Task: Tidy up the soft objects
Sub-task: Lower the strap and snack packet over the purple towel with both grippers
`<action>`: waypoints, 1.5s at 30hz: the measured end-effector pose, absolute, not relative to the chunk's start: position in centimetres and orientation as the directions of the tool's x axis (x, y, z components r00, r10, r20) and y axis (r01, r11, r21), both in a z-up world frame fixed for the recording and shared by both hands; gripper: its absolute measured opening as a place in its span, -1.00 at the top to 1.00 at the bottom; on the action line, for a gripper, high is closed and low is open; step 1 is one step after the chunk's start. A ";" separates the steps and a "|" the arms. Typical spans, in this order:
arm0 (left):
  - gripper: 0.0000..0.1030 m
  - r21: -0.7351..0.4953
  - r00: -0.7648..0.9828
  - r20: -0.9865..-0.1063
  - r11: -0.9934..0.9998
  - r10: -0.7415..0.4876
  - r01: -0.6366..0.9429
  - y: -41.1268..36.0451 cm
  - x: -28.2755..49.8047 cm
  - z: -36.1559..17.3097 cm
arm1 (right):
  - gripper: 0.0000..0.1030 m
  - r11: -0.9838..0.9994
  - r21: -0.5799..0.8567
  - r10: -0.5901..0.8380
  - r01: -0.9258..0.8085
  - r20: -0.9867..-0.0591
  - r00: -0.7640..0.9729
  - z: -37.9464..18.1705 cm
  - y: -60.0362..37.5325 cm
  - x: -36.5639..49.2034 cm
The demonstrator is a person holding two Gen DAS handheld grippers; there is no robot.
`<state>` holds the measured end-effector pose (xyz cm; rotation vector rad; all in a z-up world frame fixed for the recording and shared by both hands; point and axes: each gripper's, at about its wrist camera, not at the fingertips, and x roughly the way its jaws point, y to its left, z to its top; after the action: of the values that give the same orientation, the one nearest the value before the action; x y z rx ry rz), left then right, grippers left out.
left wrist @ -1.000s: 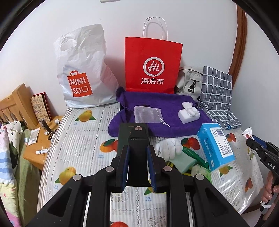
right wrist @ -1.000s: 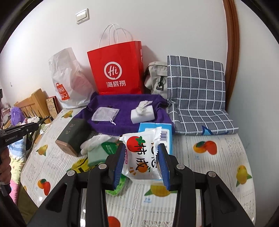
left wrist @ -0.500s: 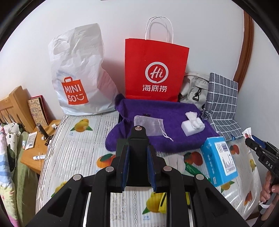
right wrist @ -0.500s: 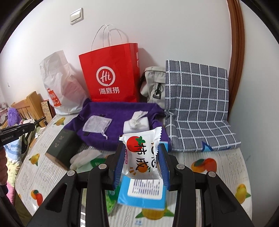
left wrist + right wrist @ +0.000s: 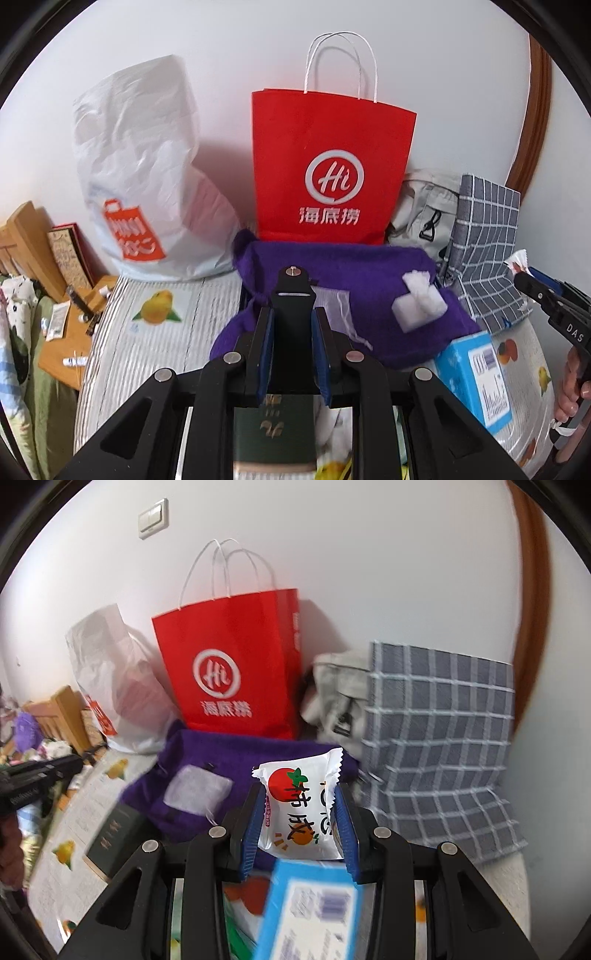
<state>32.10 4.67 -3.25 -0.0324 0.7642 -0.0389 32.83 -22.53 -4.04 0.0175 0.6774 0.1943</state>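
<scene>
My right gripper (image 5: 300, 825) is shut on a white snack packet (image 5: 301, 808) printed with a tomato, held in the air over a blue tissue box (image 5: 310, 912). It faces the purple towel (image 5: 218, 746) and the red paper bag (image 5: 231, 664). My left gripper (image 5: 292, 354) is narrowly open and empty, above a dark green box (image 5: 275, 432). Ahead of it lie the purple towel (image 5: 369, 273), a mesh pouch (image 5: 332, 304) and a white tissue pack (image 5: 419, 308). The right gripper (image 5: 546, 299) shows at the left wrist view's right edge.
A white Miniso plastic bag (image 5: 144, 184) and a red paper bag (image 5: 328, 170) stand against the wall. A grey backpack (image 5: 424, 206) and a checked cushion (image 5: 439, 746) are at the right. A wooden bedside table (image 5: 70, 332) with small items is at the left.
Both grippers have moved forward and up towards the bags at the wall. The right one still holds the packet. The green box now lies under the left gripper.
</scene>
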 end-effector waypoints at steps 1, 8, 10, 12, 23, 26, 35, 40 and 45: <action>0.61 -0.041 0.722 -0.690 0.999 -0.048 0.028 4.5 32.7 -3.2 | 0.26 0.979 0.089 0.197 -0.182 -0.617 0.761 -3.8 -22.3 33.3; 0.61 -0.034 0.713 -0.700 0.999 -0.051 0.038 3.6 36.8 -4.0 | 0.26 0.975 0.094 0.218 -0.202 -0.597 0.772 -3.4 -21.6 36.5; 0.61 -0.037 0.709 -0.704 0.999 -0.054 0.039 3.5 37.8 -4.6 | 0.26 0.973 0.102 0.225 -0.206 -0.607 0.762 -4.2 -21.5 37.5; 0.61 -0.035 0.704 -0.709 0.999 -0.051 0.037 3.5 38.9 -5.4 | 0.26 0.970 0.115 0.238 -0.213 -0.617 0.750 -5.3 -21.2 38.2; 0.61 -0.042 0.638 -0.768 0.998 -0.059 0.043 4.0 42.2 -8.8 | 0.26 0.943 0.109 0.290 -0.316 -0.735 0.613 -11.4 -17.5 40.7; 0.61 -0.039 0.621 -0.781 0.998 -0.060 0.047 3.9 42.6 -9.6 | 0.26 0.933 0.115 0.303 -0.340 -0.759 0.577 -12.8 -16.7 41.1; 0.61 -0.060 0.600 -0.798 0.998 -0.060 0.020 4.8 43.0 -10.3 | 0.26 0.936 0.099 0.280 -0.338 -0.791 0.544 -13.7 -16.2 41.7; 0.61 -0.061 0.591 -0.804 0.998 -0.064 0.025 4.5 43.1 -10.6 | 0.26 0.933 0.083 0.270 -0.350 -0.805 0.528 -13.9 -15.5 41.9; 0.61 -0.062 0.585 -0.808 0.998 -0.068 0.029 4.4 43.1 -10.8 | 0.26 0.935 0.080 0.259 -0.345 -0.818 0.513 -14.2 -15.4 42.1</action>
<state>43.07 4.37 -10.76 -0.0438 0.9442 -0.0568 42.14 -15.45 -14.19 -0.0971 0.9657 0.3641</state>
